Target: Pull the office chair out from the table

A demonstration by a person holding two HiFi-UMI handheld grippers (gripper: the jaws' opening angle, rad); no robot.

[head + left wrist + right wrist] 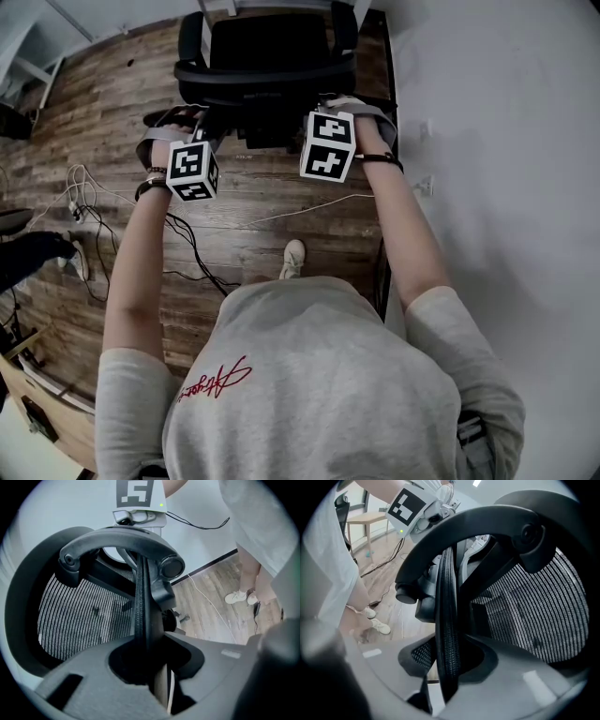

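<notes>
Both claws [151, 656] [448, 660] seemingly pinch the chair [267, 66] back.

The wood-plank floor [94, 112] is occupied near its right edge by the office chair [267, 56]; black cables [192, 251] and a white cable [309, 208] are laid across it.

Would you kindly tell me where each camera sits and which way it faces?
Head view: on the person's head, looking steeply down at the chair and floor; shirt, forearms, left gripper and right gripper show.
Left gripper view: on the left gripper, looking along jaws clamped on the chair's back edge; legs show.
Right gripper view: on the right gripper, likewise clamped there; legs show.
Shared: each gripper view sees the other gripper.
</notes>
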